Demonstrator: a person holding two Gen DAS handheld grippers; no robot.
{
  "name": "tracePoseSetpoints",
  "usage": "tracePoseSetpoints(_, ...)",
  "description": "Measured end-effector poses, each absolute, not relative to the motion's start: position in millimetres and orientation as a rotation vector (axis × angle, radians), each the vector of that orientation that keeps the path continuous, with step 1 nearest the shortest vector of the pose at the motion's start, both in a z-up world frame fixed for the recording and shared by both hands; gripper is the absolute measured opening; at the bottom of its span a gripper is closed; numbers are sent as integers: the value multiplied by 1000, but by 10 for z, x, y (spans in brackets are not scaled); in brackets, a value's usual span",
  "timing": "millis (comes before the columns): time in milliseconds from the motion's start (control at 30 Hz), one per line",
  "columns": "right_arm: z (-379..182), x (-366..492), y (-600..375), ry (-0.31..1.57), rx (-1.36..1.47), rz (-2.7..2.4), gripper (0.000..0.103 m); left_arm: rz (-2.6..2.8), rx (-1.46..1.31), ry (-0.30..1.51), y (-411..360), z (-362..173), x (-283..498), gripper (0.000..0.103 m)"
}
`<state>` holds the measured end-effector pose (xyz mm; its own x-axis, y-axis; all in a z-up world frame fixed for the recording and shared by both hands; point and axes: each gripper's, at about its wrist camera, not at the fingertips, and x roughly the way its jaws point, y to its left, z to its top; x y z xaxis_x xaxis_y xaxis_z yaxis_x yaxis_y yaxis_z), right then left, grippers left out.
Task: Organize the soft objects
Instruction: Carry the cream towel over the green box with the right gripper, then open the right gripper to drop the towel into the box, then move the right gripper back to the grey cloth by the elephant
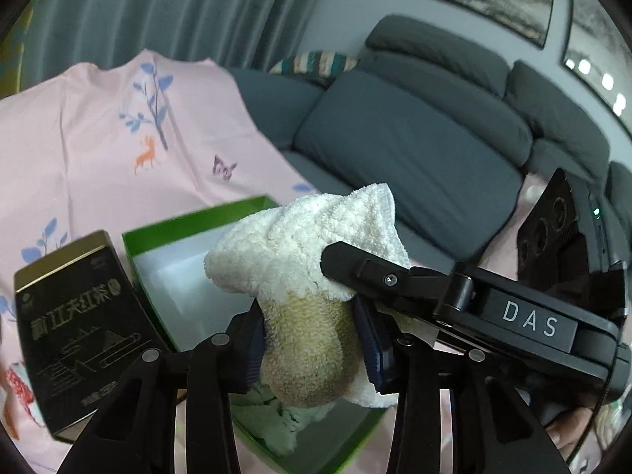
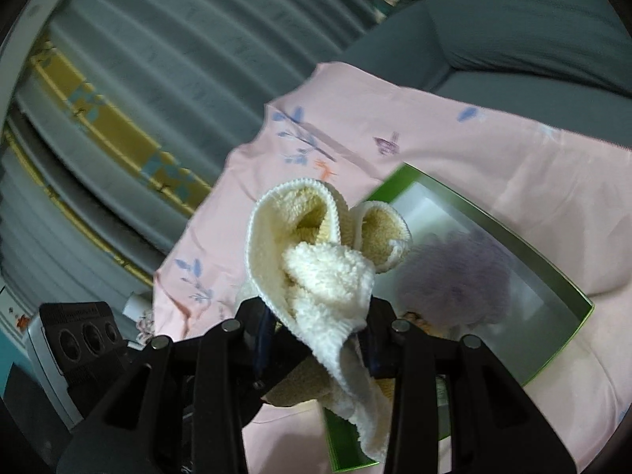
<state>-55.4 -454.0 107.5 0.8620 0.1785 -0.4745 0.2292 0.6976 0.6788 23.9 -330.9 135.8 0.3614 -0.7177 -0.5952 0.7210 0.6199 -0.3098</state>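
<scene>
Two grippers, my left gripper [image 1: 312, 339] and right gripper [image 2: 316, 339], both clamp one cream fluffy sock [image 1: 304, 252] mid-frame above the green box [image 1: 189, 217]; purple fluffy item [image 2: 458, 276] already boxed, sock still to go in.

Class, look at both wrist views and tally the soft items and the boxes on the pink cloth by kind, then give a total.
Cream fluffy socks: 1 bundle, held by both grippers
Lilac fluffy item: 1, in the green box
Pale green soft item: 1, in the green box
Green open box: 1
Black tea box: 1
Total: 5
</scene>
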Motion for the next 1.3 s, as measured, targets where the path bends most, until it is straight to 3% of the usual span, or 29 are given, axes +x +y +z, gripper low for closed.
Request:
tracePoseSetpoints(433,782,-489,-4771,676,814,-238,42,-785,200,842,-3711,902,277,42)
tracePoseSetpoints(600,816,-582,-4781,666,804,-252,45,-802,124,892,-3657,883,357,42)
tracePoseSetpoints(767,1016,-679,-4679,624,712,-293,62,-814,112,866,-3496,1059,296,43)
tracePoseSetpoints(867,1198,-811,-4584,555,675,-279,71,-815,69,843,-3272,1247,247,72)
tracePoseSetpoints(1167,1372,-891,-4223,529,586,-226,87,-723,-64,779,-2106,1689,51,86)
tracePoseSetpoints(1300,1407,-880,-3979,549,544,-169,88,-614,-99,775,-1479,1678,-45,91)
